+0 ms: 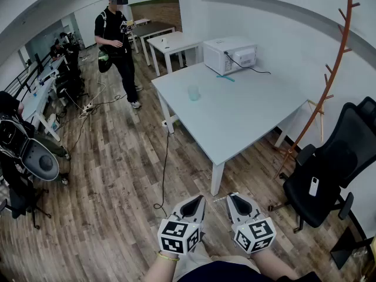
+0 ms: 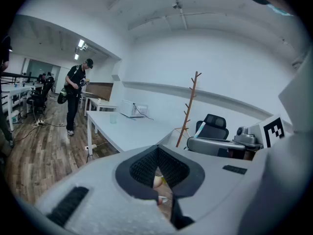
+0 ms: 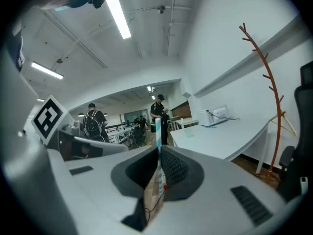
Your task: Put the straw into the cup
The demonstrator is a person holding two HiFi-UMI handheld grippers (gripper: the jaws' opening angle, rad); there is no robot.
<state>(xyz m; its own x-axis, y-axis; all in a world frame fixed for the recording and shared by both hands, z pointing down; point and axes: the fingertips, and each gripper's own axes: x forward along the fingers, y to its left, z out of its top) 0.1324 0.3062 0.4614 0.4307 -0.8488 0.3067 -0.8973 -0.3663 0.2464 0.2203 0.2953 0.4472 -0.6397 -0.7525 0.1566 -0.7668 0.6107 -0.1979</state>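
Standing upright between the jaws of the right gripper (image 3: 159, 148), the straw (image 3: 158, 136) is white with teal stripes. Its upper end rises above the jaw tips. The jaws are clamped on its lower part, with the pads pressing it from both sides. In the left gripper view the same straw (image 2: 200, 128) shows at the right, projecting from the right gripper against the dark chair.

The cup (image 1: 193, 93) is a translucent pale teal tumbler. It stands upright on the white table (image 1: 247, 122), well apart from both grippers and near the table's far left edge. It also appears in the right gripper view (image 3: 188, 131), past the straw and to its right.

The left gripper (image 1: 198, 198) is held just beside the right gripper (image 1: 232, 196), low in the head view and short of the table's near corner. Its jaws (image 2: 157, 150) are closed tip to tip, with no object between them.

A white microwave (image 1: 230, 54) sits at the far end of the table. A wooden coat rack (image 1: 329, 81) stands against the right wall, and a black office chair (image 1: 329, 169) stands beside it. A person (image 1: 117, 40) in dark clothing stands on the wood floor beyond the table's left side.
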